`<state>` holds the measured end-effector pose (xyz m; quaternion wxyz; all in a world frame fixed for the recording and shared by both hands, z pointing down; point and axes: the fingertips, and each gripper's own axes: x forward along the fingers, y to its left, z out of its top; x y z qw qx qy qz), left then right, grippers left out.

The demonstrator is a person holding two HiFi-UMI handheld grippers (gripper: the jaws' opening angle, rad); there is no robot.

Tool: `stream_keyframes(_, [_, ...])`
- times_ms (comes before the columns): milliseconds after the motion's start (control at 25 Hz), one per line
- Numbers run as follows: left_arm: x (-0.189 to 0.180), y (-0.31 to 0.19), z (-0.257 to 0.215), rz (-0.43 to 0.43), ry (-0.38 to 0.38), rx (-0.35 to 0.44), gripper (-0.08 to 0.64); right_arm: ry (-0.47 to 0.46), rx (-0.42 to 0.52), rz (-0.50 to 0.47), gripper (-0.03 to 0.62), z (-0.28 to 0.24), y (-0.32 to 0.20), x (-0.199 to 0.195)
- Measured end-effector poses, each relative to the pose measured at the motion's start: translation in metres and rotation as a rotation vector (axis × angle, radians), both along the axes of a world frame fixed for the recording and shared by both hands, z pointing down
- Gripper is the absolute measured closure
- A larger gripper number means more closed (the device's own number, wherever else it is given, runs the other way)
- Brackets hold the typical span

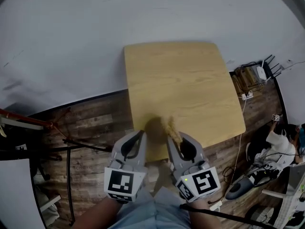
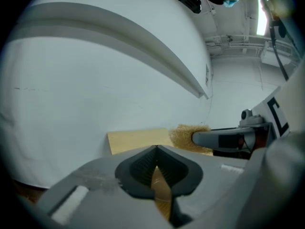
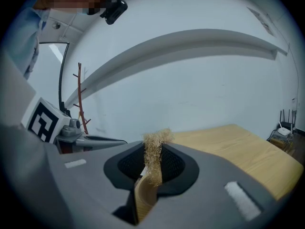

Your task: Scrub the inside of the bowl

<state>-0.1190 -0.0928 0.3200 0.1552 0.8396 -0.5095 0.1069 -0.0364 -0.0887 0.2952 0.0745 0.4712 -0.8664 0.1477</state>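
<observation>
No bowl shows in any view. A tan fibrous scrubber sticks out from between the jaws of my right gripper, which is shut on it over the near edge of the wooden table. In the right gripper view the scrubber stands up between the black pads. My left gripper hangs beside it to the left, shut with nothing in it. The left gripper view shows its jaws closed, and the scrubber at the tip of the right gripper.
The square table stands against a white wall on a dark wood floor. A thin red stand is to the left. Cables, a power strip and a router lie right of the table. A person sits at far right.
</observation>
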Motion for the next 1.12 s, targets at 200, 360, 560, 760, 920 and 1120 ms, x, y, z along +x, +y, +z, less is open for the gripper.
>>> stream_keyframes(200, [0.004, -0.002, 0.028, -0.042, 0.018, -0.078, 0.539, -0.022, -0.077, -0.027, 0.528, 0.036, -0.002, 0.001])
stream_keyframes(360, [0.004, -0.002, 0.055, -0.062, 0.024, -0.145, 0.519, -0.035, -0.120, -0.064, 0.528, 0.057, -0.005, -0.003])
stream_keyframes(560, [0.008, -0.005, 0.089, -0.082, 0.074, -0.238, 0.485, -0.038, -0.171, -0.098, 0.528, 0.081, -0.004, -0.004])
stream_keyframes(760, [0.006, -0.009, 0.113, -0.113, 0.097, -0.300, 0.483, -0.035, -0.211, -0.111, 0.528, 0.099, -0.009, -0.004])
stream_keyframes(920, [0.007, -0.012, 0.124, -0.123, 0.095, -0.329, 0.483, -0.032, -0.232, -0.132, 0.528, 0.108, -0.010, -0.008])
stream_keyframes(1120, [0.008, -0.012, 0.134, -0.137, 0.090, -0.360, 0.483, -0.027, -0.251, -0.144, 0.528, 0.116, -0.013, -0.008])
